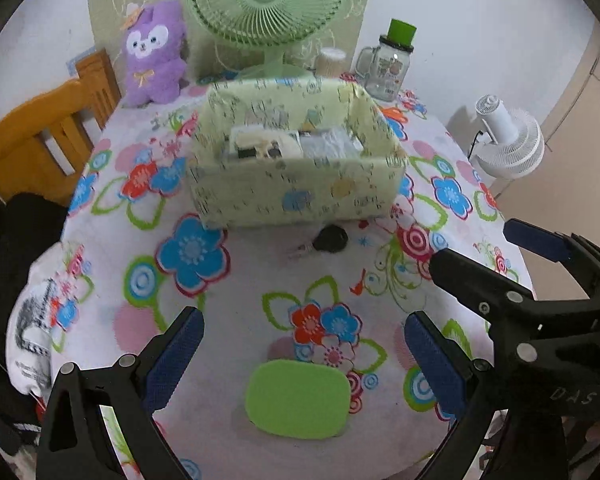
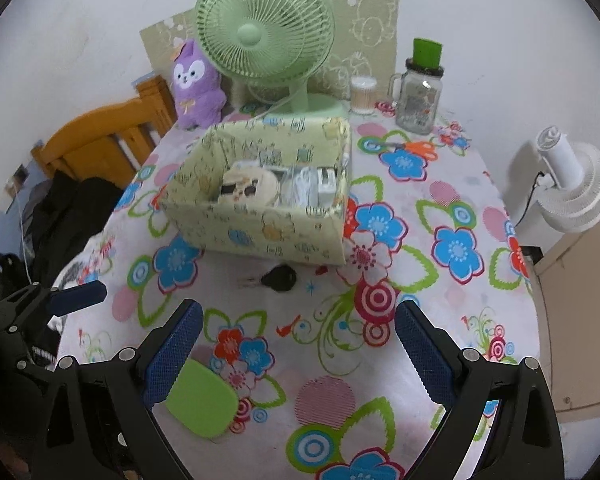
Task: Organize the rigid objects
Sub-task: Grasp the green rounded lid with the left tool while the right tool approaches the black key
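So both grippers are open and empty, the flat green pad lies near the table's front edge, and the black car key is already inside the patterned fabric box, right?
Not quite. The black car key is not inside the patterned fabric box; it lies on the floral tablecloth just in front of it, as the right wrist view shows. The rest holds: left gripper and right gripper are open and empty, and the flat green pad lies near the front edge.

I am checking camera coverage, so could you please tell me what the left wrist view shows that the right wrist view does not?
Only the left wrist view shows the right gripper, open, at its right edge, and the whole green pad, unobstructed. Only the right wrist view shows the left gripper at its left edge, and the orange-handled scissors beside the glass jar. Both show the patterned box, the black key in front of it, the green fan, the purple plush and the white fan.
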A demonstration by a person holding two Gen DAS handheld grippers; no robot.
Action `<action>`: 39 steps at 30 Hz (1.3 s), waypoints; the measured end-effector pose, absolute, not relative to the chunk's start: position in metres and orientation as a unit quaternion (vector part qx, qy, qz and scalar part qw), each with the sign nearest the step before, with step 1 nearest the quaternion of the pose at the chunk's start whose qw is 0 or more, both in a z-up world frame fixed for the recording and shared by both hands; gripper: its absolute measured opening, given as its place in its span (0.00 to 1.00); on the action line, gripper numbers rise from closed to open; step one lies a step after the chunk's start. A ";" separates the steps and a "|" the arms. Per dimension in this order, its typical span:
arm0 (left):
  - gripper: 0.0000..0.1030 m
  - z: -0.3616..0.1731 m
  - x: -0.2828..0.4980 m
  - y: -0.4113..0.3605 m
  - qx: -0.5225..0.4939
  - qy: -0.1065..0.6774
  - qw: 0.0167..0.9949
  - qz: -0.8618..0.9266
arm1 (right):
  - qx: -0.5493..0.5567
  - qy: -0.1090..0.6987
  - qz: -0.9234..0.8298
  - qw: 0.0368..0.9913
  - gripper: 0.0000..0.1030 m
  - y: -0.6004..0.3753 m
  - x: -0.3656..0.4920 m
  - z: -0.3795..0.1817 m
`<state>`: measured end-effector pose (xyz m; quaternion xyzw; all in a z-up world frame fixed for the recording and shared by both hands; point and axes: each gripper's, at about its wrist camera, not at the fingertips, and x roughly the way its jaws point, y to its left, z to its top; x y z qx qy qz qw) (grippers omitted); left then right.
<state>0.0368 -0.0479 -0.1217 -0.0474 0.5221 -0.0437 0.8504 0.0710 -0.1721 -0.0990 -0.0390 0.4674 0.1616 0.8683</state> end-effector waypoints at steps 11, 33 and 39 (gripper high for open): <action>0.99 -0.167 0.032 -0.052 -0.040 0.545 0.836 -0.037 | -0.058 0.487 0.167 0.855 0.95 -0.178 0.065 -0.141; 0.99 -0.220 0.006 -0.069 0.022 0.566 0.821 -0.068 | -0.089 0.529 0.167 0.827 0.95 -0.174 0.056 -0.202; 0.99 -0.223 0.003 -0.068 0.027 0.562 0.824 -0.064 | -0.092 0.528 0.169 0.827 0.95 -0.174 0.050 -0.204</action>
